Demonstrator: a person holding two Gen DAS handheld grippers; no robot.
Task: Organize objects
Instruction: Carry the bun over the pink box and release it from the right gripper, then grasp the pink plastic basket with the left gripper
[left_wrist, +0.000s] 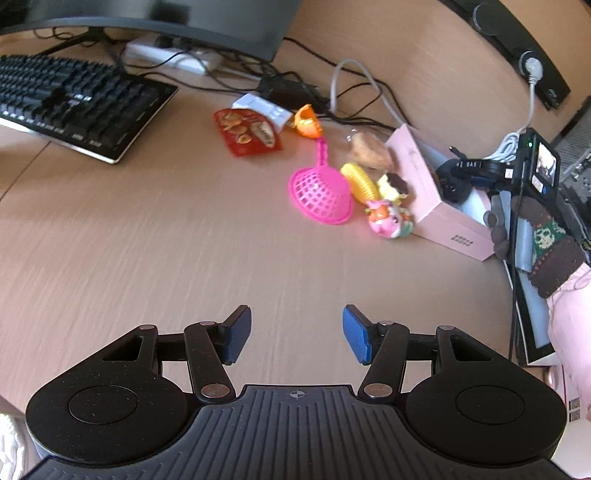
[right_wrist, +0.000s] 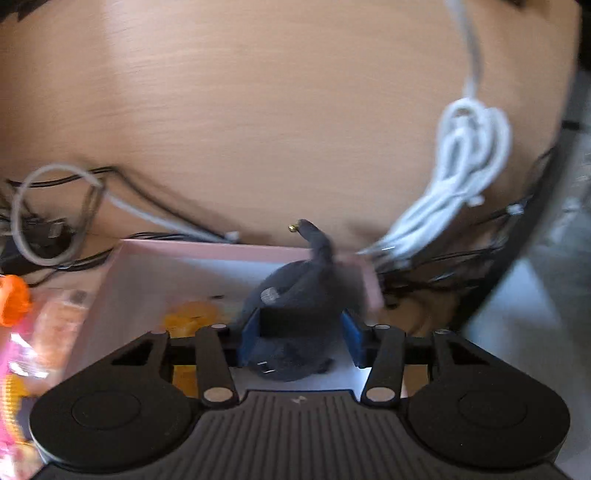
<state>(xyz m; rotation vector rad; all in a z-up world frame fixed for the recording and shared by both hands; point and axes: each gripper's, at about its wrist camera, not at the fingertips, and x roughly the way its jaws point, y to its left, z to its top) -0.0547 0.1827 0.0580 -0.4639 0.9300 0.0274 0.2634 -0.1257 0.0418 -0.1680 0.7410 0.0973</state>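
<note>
Looking down from the left wrist view: left gripper (left_wrist: 297, 334) hangs over bare wooden desk (left_wrist: 147, 240), blue pads (left_wrist: 356, 338) well apart, nothing between them. Toys cluster at about 1 to 2 o'clock: pink strainer (left_wrist: 319, 194), yellow coil (left_wrist: 360, 181) touching its right rim, a small pink figure (left_wrist: 388, 219) just below the coil, a brown bun-like piece (left_wrist: 369, 149) behind. Pink box (left_wrist: 443, 218) sits just right of the cluster, open top. Red snack packet (left_wrist: 247, 133) and orange cup (left_wrist: 306, 122) lie at 12 o'clock; black keyboard (left_wrist: 74, 103) at 10 o'clock. At 3 o'clock a hand in a brown knitted glove (left_wrist: 539, 247) holds the other tool over the box.

Right wrist view, blurred: right gripper (right_wrist: 299, 338) sits over the pink box's white interior (right_wrist: 147, 288), jaws partly closed, blue pads pressed on both sides of a dark grey soft toy (right_wrist: 295, 295); its thin end sticks up at 12 o'clock. A yellow-orange item (right_wrist: 190, 319) lies inside the box at 9 o'clock. White coiled cable (right_wrist: 469, 147) at 1 o'clock, grey cable loop (right_wrist: 55, 214) at 10 o'clock.
</note>
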